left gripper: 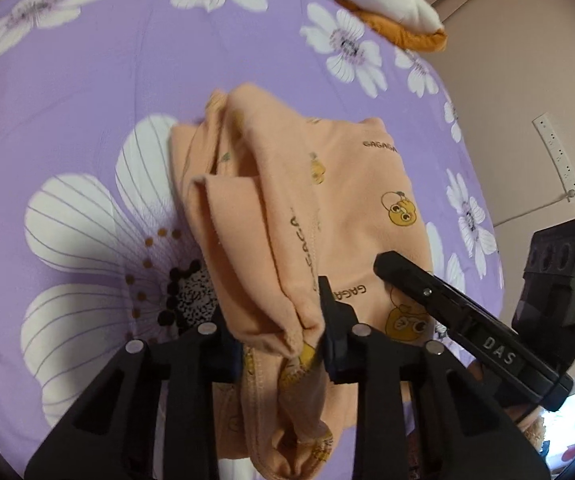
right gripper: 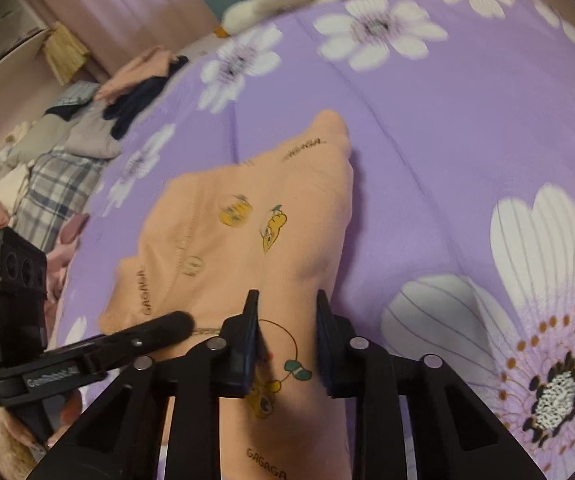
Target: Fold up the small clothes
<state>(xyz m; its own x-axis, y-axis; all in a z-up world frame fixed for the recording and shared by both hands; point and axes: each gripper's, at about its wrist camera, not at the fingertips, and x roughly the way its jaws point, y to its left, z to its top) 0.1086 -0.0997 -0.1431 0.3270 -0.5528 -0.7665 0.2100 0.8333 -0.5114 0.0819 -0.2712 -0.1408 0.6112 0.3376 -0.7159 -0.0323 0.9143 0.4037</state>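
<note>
**Left wrist view: got a pinch on the peach top, and it's floppy as expected**

I've got the left gripper (left gripper: 279,340) clamped on a bunched, doubled-over edge of the peach garment (left gripper: 327,200), the one with the little yellow cartoon prints. It lies in the middle of the bed (left gripper: 87,80), on the purple flowered cover, with the gripped part lifted and draping toward me.

From the right wrist view, my right gripper (right gripper: 285,336) hangs over the near end of the same garment, jaws apart and nothing between them as far as I can tell.

My read on handling: thin, soft knit, basically weightless, zero stiffness. It'll sag and fold wherever it isn't held, so one pinch point just makes a rope. I'd grab a hem or corner with the right, well apart from the left, and keep it taut. Seams look like the grippiest bits.
</note>
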